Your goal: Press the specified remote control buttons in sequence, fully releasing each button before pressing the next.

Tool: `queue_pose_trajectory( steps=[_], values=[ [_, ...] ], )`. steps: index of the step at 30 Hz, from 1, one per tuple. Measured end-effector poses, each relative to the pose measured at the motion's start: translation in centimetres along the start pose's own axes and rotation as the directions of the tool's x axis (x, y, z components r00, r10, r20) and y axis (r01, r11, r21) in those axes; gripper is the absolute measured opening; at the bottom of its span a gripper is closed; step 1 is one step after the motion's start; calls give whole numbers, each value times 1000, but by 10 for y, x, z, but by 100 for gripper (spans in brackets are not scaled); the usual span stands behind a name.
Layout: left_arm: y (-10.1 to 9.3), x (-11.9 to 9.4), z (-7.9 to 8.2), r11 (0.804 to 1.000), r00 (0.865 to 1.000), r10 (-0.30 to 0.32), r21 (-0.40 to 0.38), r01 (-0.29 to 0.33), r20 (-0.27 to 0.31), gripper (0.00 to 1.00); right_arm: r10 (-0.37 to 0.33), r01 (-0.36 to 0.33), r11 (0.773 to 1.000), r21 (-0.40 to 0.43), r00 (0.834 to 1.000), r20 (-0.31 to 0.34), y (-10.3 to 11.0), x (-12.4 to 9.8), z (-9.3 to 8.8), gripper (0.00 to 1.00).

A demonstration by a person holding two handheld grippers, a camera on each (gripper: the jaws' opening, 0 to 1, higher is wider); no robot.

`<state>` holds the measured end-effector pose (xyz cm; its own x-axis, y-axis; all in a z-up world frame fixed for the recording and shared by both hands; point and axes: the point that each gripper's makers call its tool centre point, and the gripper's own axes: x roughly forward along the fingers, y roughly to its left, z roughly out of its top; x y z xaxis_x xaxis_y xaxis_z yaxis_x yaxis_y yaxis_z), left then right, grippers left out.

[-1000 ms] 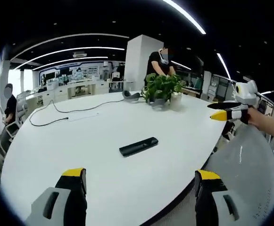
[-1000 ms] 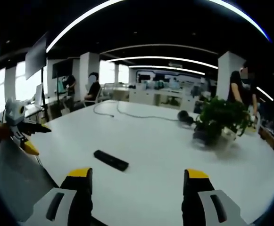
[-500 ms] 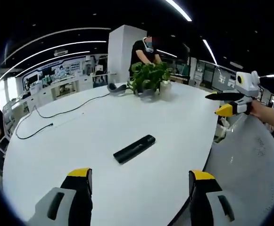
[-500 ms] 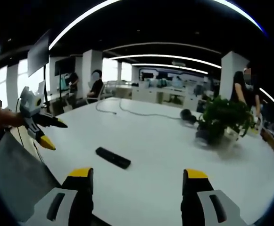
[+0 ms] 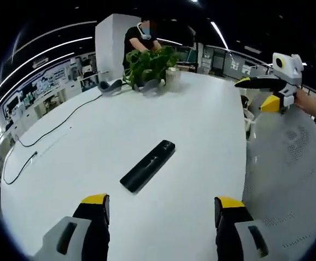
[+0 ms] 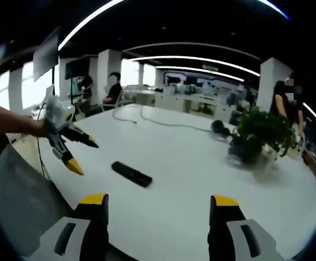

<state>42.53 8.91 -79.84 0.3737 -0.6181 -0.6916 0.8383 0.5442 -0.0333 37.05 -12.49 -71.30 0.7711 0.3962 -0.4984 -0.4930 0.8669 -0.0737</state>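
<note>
The left gripper (image 5: 160, 209) is hanging over the near edge of the table with its yellow-tipped jaws spread wide and nothing between them, and the right gripper (image 6: 155, 209) is doing the same on its side, jaws apart and empty; you can also see it coming in from the right of the left gripper view (image 5: 261, 92), again with the jaws parted. The remote control (image 5: 148, 166) is lying flat on the white table (image 5: 201, 125), out in the open, a bit ahead of both grippers and not touching anything. I'm guessing it's light, rigid plastic with a slick shell, so it's probably going to skate around on that smooth tabletop if you poke a button without pinning it. I'd steady one narrow end or the long sides with one gripper and press straight down with a jaw tip of the other. The buttons are too small to make out from here. Nothing is really blocking the way: the potted plant (image 5: 147, 65) and some headphones (image 5: 110, 86) are sitting well beyond the remote, a black cable (image 5: 49, 130) is trailing off to the far side, and people are standing or sitting in the background.
</note>
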Motion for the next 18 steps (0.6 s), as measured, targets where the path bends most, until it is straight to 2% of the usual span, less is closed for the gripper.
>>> queue_pose_trajectory(
  steps=[3, 4, 8, 18],
  values=[
    [4, 12, -2, 999, 999, -26, 24, 26, -30, 82, -1, 1, 1000, -1, 1000, -8, -1, 0, -2, 74],
    [8, 17, -4, 999, 998, -31, 43, 33, -56, 82, 0, 0, 1000, 0, 1000, -9, -1, 1, -2, 74],
    [21, 29, -3, 992, 994, -28, 116, 40, -105, 81, 8, -8, 1000, 2, 999, -33, 1, 2, -6, 73],
    [43, 51, 8, 983, 990, -46, 172, 68, -131, 80, 58, -58, 998, 6, 992, -114, 10, 8, -20, 71]
  ],
)
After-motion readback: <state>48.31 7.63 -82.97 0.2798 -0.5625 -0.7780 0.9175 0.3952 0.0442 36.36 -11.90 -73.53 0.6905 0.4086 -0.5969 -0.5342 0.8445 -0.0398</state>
